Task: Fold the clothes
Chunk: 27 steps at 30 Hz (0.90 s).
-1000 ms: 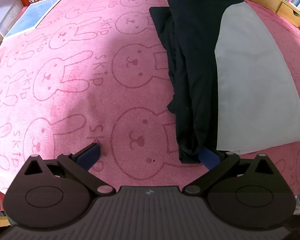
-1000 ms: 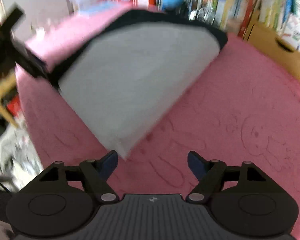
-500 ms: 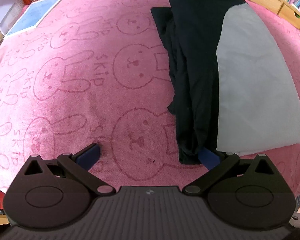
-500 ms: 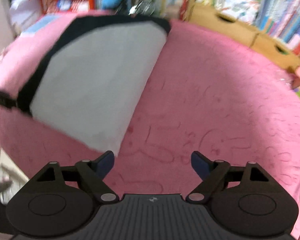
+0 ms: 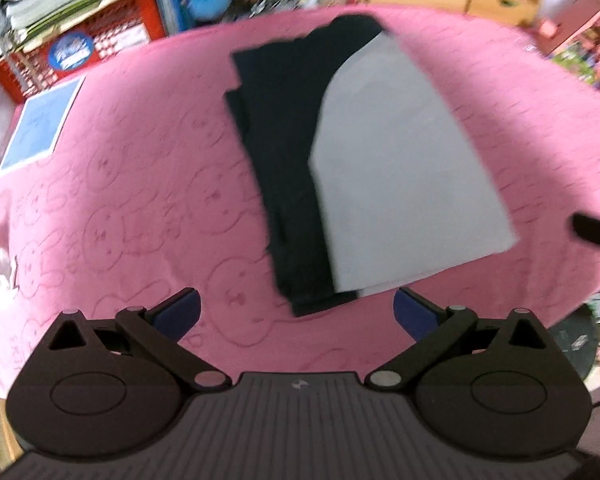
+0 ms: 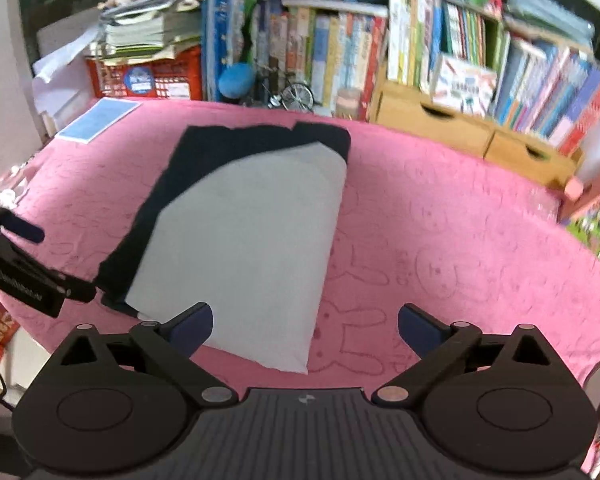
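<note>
Left gripper [image 5: 296, 312] spread wide, holding nothing, poised just short of near hem of folded black-and-grey garment [image 5: 396, 168]. Right gripper [image 6: 306, 326] likewise wide apart and empty, above grey panel's near corner. Garment flat on pink rabbit-print cloth [image 6: 460, 248].

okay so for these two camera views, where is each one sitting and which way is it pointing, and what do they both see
Left wrist: rides the left gripper, fingers spread, above the near edge of the pink blanket, facing the folded garment and the shelves beyond.
Right wrist: rides the right gripper, also open, at the near edge, facing the bookshelf; the left gripper shows at its left edge.
Shared: garment, blanket, blue sheet, red crate.
</note>
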Motion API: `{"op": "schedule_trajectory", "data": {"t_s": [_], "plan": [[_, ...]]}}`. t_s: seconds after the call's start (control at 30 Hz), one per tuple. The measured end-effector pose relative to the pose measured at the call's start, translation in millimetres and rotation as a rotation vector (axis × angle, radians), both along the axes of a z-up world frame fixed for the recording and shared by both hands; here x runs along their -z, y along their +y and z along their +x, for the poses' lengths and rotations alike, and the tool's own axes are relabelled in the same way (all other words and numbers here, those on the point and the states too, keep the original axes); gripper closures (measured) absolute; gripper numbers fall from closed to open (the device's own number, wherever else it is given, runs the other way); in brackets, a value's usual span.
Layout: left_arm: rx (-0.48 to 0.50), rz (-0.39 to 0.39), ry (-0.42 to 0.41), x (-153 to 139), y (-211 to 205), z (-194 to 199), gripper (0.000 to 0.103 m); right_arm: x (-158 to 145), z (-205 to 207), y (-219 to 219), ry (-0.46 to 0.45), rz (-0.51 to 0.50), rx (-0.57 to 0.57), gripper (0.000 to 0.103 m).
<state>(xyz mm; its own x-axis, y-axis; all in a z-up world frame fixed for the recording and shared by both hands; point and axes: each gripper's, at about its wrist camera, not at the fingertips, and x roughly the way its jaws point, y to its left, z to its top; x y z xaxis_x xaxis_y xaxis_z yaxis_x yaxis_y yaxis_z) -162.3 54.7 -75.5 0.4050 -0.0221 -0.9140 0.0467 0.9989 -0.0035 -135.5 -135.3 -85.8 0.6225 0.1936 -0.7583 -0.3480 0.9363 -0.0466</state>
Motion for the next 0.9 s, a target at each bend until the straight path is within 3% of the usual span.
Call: {"op": "schedule_trajectory", "data": {"t_s": [0.2, 0.37, 0.43, 0.67, 0.9], "plan": [[0.031, -0.049, -0.076, -12, -5, 27, 0.0, -24, -12, 14, -0.059, -0.006, -0.022, 0.0], [0.045, 0.02, -0.096, -9, -14, 35, 0.0, -31, -13, 22, -0.075, -0.011, -0.038, 0.0], [0.042, 0.047, -0.089, -9, -18, 36, 0.0, -29, -9, 23, -0.041, 0.003, -0.034, 0.0], [0.022, 0.044, -0.083, -8, -16, 43, 0.0, -27, -5, 27, -0.014, 0.007, -0.026, 0.0], [0.051, 0.158, -0.114, -14, -28, 38, 0.0, -29, -4, 33, -0.017, -0.029, -0.039, 0.0]]}}
